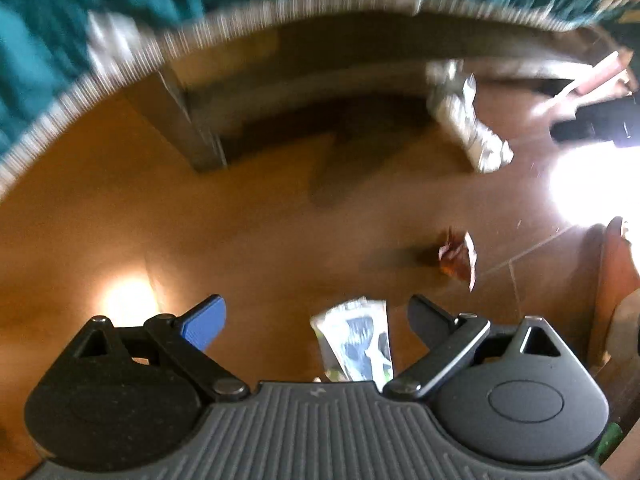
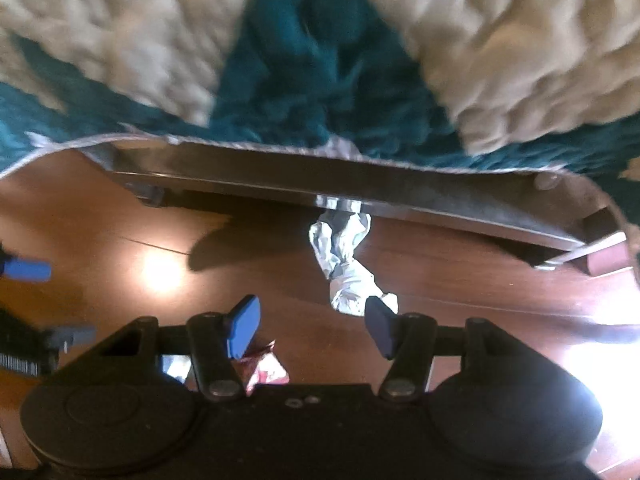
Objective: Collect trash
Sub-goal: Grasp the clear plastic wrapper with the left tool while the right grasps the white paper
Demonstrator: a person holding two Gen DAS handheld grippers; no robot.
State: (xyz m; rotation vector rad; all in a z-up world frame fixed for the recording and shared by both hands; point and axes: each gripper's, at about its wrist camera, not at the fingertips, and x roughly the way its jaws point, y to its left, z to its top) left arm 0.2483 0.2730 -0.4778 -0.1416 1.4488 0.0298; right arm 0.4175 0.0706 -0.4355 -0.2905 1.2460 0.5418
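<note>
My left gripper [image 1: 316, 320] is open and empty above a wooden floor [image 1: 240, 220]. A white-and-blue wrapper [image 1: 354, 344] lies on the floor just below and between its jaws. A crumpled red-brown wrapper [image 1: 458, 258] lies farther right. A crumpled white paper [image 1: 468, 124] lies by the bed frame. My right gripper [image 2: 312, 326] is open and empty; the white crumpled paper [image 2: 344, 260] lies just ahead of its right finger. A red-and-white wrapper [image 2: 264, 368] lies under its left finger. The left gripper's blue finger [image 2: 28, 270] shows at the left edge.
A dark wooden bed frame [image 2: 360, 184] runs across, draped by a teal-and-cream blanket [image 2: 312, 60] hanging over its edge. A bed leg [image 1: 192, 128] stands left of centre. Bright glare [image 1: 592, 176] falls on the floor at right, near reddish-brown furniture [image 1: 616, 272].
</note>
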